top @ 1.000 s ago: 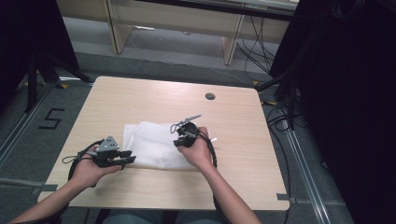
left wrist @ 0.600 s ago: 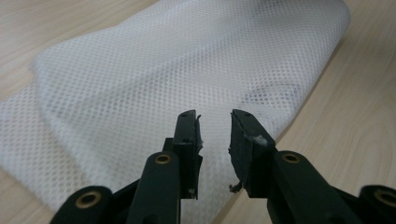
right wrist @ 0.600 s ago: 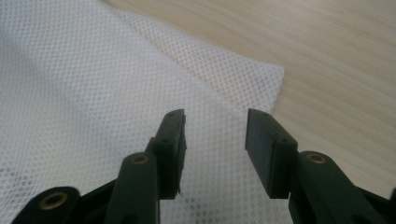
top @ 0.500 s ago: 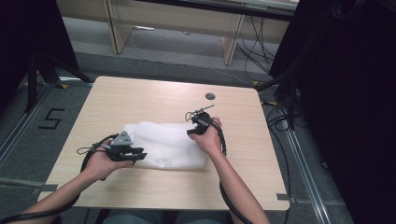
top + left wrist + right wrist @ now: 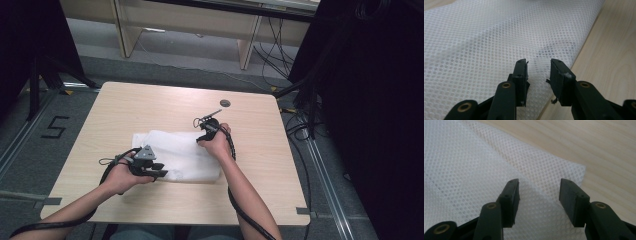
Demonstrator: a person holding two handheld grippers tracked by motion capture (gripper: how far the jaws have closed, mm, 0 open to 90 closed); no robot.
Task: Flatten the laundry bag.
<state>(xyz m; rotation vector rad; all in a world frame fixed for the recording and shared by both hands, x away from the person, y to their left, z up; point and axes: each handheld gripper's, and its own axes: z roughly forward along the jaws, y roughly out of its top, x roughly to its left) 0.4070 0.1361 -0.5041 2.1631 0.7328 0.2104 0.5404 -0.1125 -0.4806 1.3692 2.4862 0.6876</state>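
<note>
A white mesh cloth lies flat on the wooden table. My left gripper rests low at the cloth's near left edge. In the left gripper view, the left gripper shows a gap between its jaws, which have just been opening; the mesh lies under them and nothing is pinched. My right gripper sits at the cloth's far right corner. In the right gripper view, the right gripper has just been opening wide over the mesh corner, and its pads touch nothing.
A small dark round disc lies on the table beyond the right gripper. Bare wood surrounds the cloth. Cables hang off the table's right side. A taped "5" marks the floor at the left.
The right hand moved away from me to the cloth's far right corner and its jaws opened. The left hand slid to the right along the near edge. The cloth now reaches further right.
</note>
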